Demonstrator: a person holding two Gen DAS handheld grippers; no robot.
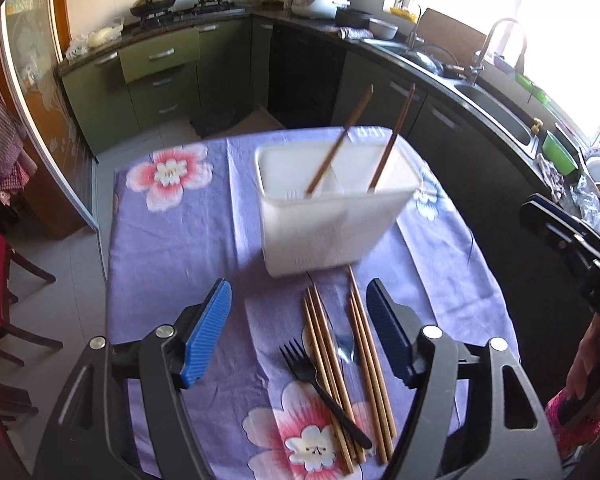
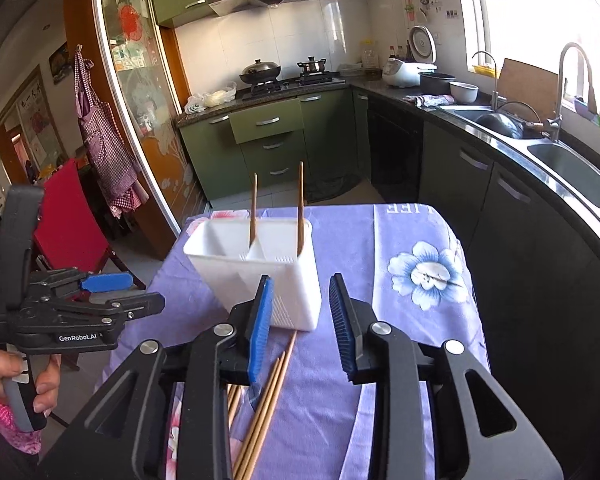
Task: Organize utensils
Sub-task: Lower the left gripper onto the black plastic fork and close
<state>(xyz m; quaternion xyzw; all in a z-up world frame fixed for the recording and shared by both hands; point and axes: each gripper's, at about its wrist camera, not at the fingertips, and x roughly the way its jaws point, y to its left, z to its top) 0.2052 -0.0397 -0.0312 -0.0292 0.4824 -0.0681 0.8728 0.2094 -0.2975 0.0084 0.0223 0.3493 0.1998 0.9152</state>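
A white utensil holder (image 1: 332, 208) stands on the purple floral tablecloth (image 1: 172, 248), with two brown chopsticks (image 1: 340, 144) upright in it. It also shows in the right wrist view (image 2: 256, 268). In front of it lie several loose bamboo chopsticks (image 1: 364, 364), a black plastic fork (image 1: 320, 388) and a metal spoon (image 1: 346, 346), partly covered. My left gripper (image 1: 300, 332) is open and empty above these utensils. My right gripper (image 2: 300, 328) is open and empty, just in front of the holder, over some chopsticks (image 2: 268, 396). The left gripper also shows in the right wrist view (image 2: 104, 288).
The table sits in a kitchen. Green cabinets (image 2: 268, 136), a stove with pots (image 2: 284, 72) and a counter with two sinks (image 2: 560, 160) run behind and to the right. A red chair (image 2: 68, 220) stands to the left of the table.
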